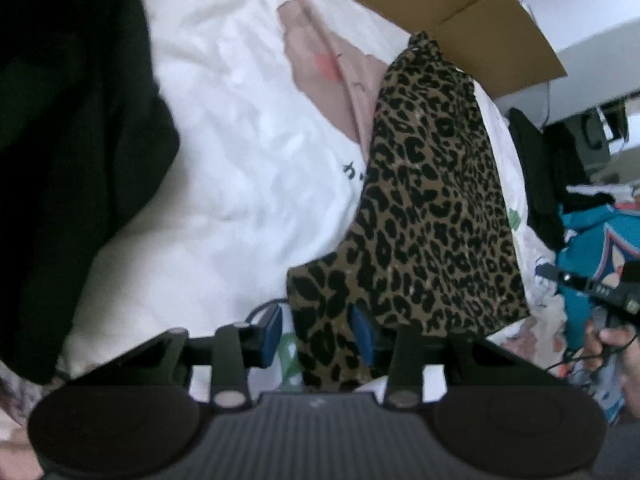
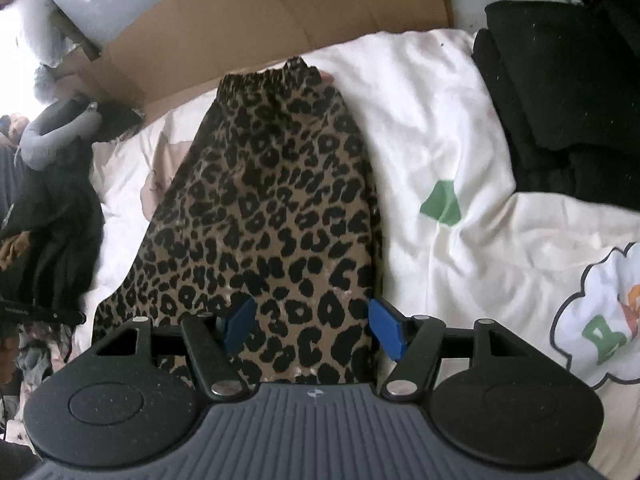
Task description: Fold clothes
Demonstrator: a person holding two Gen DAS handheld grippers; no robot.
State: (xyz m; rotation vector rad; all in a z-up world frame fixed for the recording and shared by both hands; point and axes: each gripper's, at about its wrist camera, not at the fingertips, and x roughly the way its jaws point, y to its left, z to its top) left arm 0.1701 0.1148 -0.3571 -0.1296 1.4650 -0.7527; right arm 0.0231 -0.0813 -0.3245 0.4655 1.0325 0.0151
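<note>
Left wrist view, nearest first: the left hand-held gripper (image 1: 320, 330) has its blue pads apart on either side of a narrow lower corner of the leopard-print garment (image 1: 432, 208), with cloth between them; whether they pinch it I cannot tell. Right wrist view: the right hand-held gripper (image 2: 316, 326) stands wide, jaws straddling the garment's near hem without pressing it. The garment lies lengthwise on the white duvet (image 2: 420, 128) of the bed, its elastic waistband (image 2: 272, 78) at the far end.

This looks like the start of a fold: both grippers at the near hem. Next, both should close on the hem and carry it toward the waistband.

Only the left view shows a hand (image 1: 616, 344); only the right shows the black folded stack (image 2: 560, 92).
</note>
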